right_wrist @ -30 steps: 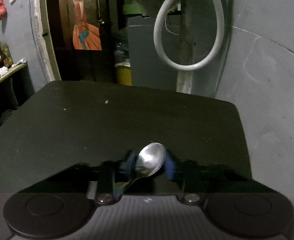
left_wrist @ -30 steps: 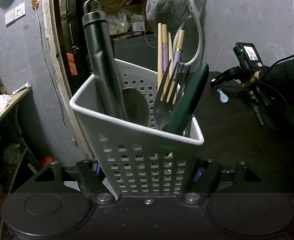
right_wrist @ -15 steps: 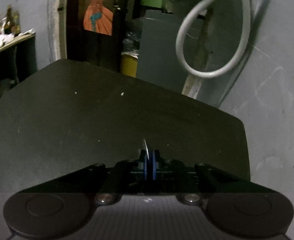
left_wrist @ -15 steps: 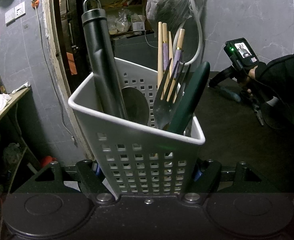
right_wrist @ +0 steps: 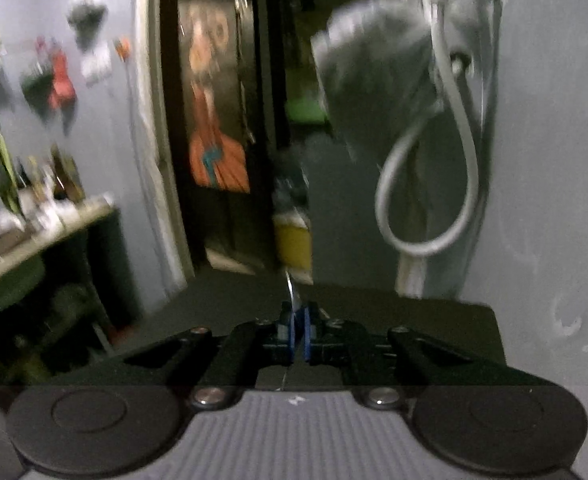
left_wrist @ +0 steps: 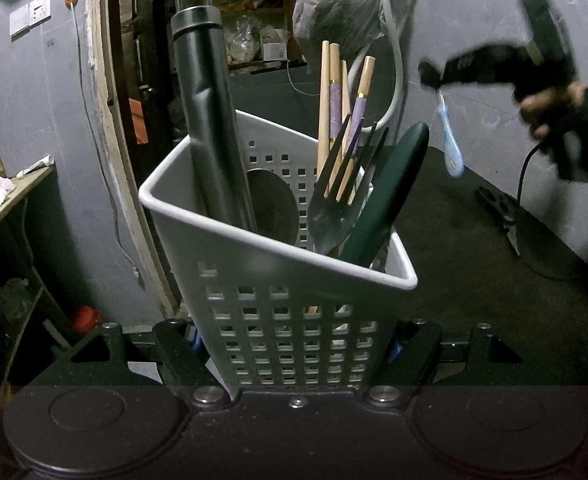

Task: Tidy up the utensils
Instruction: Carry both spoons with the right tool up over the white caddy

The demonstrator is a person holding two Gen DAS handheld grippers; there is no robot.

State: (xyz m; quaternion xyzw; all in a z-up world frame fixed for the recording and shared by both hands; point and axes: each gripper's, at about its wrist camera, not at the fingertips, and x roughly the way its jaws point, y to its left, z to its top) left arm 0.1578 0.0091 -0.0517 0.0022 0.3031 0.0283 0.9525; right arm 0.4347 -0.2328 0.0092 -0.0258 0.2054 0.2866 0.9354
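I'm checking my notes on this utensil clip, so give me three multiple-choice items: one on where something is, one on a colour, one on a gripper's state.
1. Where is the fork?
A. in the white basket
B. on the table
C. in the right gripper

2. What colour is the paddle-shaped handle beside the fork?
A. red
B. dark green
C. yellow

3. What does the right gripper hold?
A. nothing, jaws wide
B. chopsticks
C. a spoon

Answers: 1 A, its tines rise above the basket rim. 2 B, it shows dark green. 3 C, the jaws pinch the spoon, which hangs below them in the left wrist view.

Grey hose (right_wrist: 430, 200) looped on wall — bagged bundle (left_wrist: 340, 12), perhaps pot.
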